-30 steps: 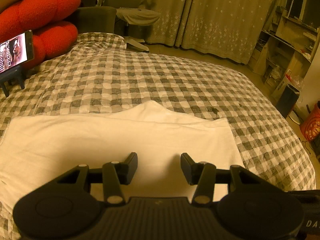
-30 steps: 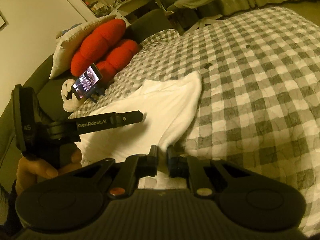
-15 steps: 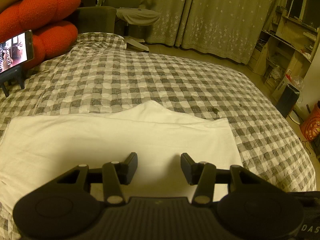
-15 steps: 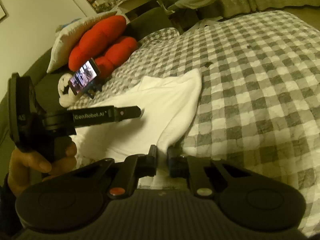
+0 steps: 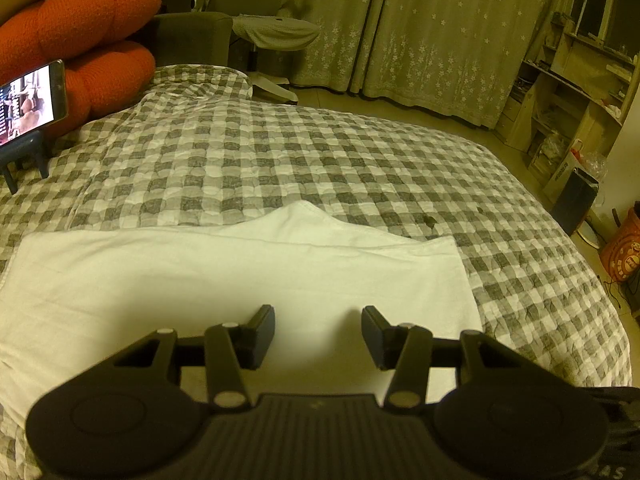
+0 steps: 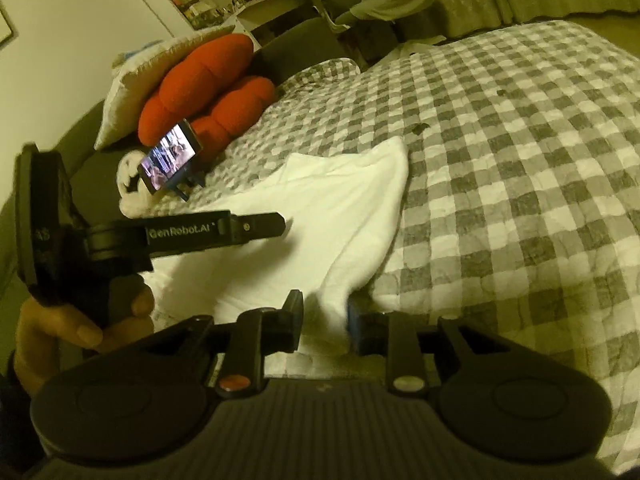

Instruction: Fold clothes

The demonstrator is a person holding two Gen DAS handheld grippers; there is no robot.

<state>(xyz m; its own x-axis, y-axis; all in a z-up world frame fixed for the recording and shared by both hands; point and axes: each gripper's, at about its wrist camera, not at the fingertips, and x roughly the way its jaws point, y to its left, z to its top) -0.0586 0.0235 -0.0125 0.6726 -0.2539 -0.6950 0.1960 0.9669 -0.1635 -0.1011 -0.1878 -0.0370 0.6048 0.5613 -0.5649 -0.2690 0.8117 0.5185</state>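
White garment (image 5: 240,276) on bed (image 5: 280,168): soft, light, floppy; left hand-held gripper (image 5: 318,330) wide, right hand-held gripper (image 6: 322,322) prob. half-spread round corner w/ cloth between; take edges.

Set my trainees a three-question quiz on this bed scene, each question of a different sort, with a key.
1. True or false: the left gripper is shut on the white garment.
2. The phone on its stand is propped right in front of: A the curtains, B the red cushion, C the wooden shelves.
3. Fill in: a raised fold of the garment lies between the fingers of the ___ gripper.

Key: 1 false, its jaws are apart above the cloth. 2 B. 3 right: the right gripper.
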